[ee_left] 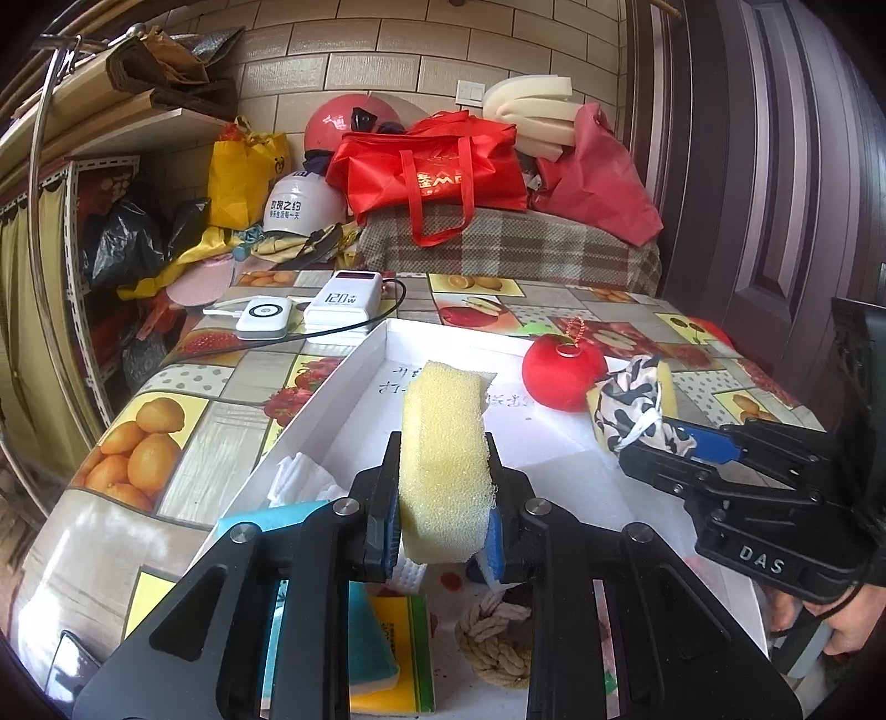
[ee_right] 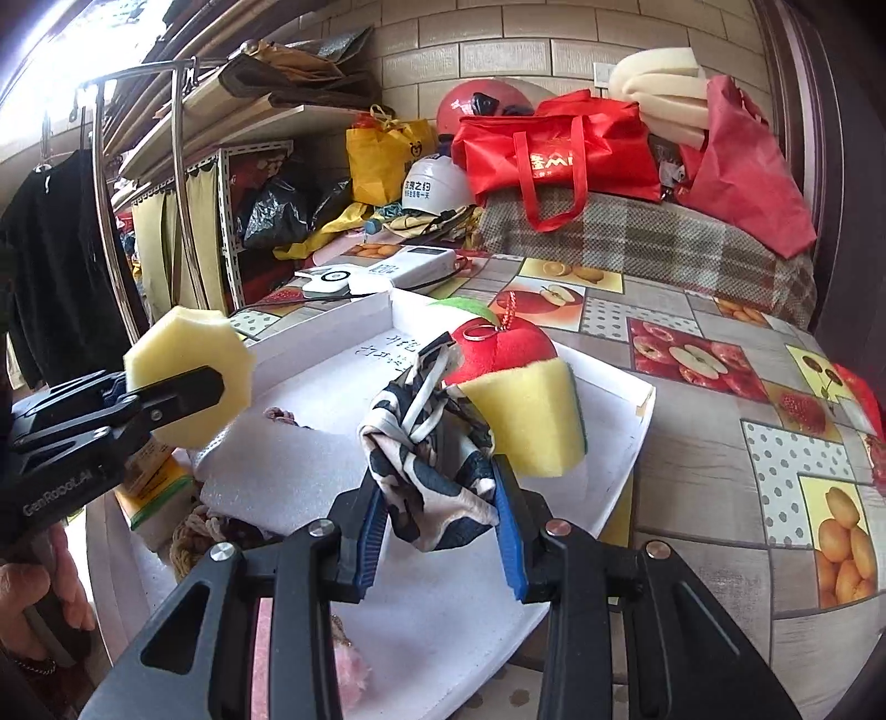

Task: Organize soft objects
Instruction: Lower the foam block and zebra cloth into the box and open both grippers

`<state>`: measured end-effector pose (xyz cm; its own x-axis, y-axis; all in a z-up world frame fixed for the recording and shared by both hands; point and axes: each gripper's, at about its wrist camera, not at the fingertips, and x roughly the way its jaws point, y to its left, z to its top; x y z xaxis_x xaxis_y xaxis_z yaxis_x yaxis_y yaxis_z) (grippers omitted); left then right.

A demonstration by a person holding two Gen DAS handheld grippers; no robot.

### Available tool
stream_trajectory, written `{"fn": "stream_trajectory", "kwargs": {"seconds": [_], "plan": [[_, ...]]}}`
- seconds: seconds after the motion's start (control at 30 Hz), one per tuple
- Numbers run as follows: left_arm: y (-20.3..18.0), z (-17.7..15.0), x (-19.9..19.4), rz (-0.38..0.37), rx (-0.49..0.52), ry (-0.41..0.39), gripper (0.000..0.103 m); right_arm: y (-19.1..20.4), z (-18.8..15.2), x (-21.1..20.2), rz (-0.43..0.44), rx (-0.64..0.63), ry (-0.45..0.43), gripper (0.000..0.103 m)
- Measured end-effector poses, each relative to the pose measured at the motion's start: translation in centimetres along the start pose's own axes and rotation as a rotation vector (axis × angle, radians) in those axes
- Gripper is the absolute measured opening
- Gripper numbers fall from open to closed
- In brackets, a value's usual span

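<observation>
Beige tiled wall [ee_left: 387,50], dark wooden door [ee_left: 775,166], cluttered shelves [ee_right: 221,111], fruit-print tablecloth [ee_right: 720,443]

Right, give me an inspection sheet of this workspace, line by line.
Surface: table under a fruit-print cloth, with a white tray on it.
Job's things: yellow sponge; black-and-white cloth; yellow and green sponge; red plush apple in the tray.
Clutter: two white power banks; knotted rope near the tray's front.
Grippers: left gripper shut on the yellow sponge; right gripper shut on the cloth.
Cables: black cable running from the power banks.
Surroundings: red bags, helmets, folded foam, shelving, tiled wall.
</observation>
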<state>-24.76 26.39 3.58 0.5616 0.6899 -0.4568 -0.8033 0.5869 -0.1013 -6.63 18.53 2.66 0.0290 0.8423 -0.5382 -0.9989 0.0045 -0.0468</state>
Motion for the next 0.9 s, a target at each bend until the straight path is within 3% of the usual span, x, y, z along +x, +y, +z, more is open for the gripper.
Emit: {"fn": "stream_trajectory", "kwargs": {"seconds": [0.2, 0.47, 0.53, 0.57, 0.6, 0.67, 0.73, 0.9], "plan": [[-0.9, 0.2, 0.9, 0.02, 0.042, 0.01, 0.023, 2.6, -0.1, -0.9, -0.031, -0.134, -0.056, 0.035], [-0.7, 0.4, 1.0, 0.039, 0.028, 0.007, 0.025, 2.2, 0.0, -0.9, -0.04, -0.122, -0.068, 0.039], [-0.5, 0.4, 0.9, 0.061, 0.013, -0.003, 0.043, 2.2, 0.0, -0.9, -0.043, -0.124, -0.073, 0.062], [-0.3, 0.4, 0.7, 0.069, 0.005, -0.014, 0.075, 2.3, 0.0, -1.0, -0.046, -0.125, -0.078, 0.083], [-0.2, 0.4, 0.4, 0.072, -0.004, -0.029, 0.098, 2.3, 0.0, -1.1, -0.052, -0.127, -0.087, 0.09], [0.0, 0.3, -0.2, 0.092, -0.013, -0.057, 0.103, 2.5, -0.1, -1.4, -0.062, -0.133, -0.104, 0.091], [0.0, 0.3, -0.3, 0.101, -0.008, -0.06, 0.103, 2.6, -0.1, -1.4, -0.074, -0.136, -0.106, 0.103], [0.0, 0.2, -0.5, 0.109, -0.004, -0.071, 0.103, 2.1, 0.0, -1.4, -0.08, -0.11, -0.111, 0.103]]}}
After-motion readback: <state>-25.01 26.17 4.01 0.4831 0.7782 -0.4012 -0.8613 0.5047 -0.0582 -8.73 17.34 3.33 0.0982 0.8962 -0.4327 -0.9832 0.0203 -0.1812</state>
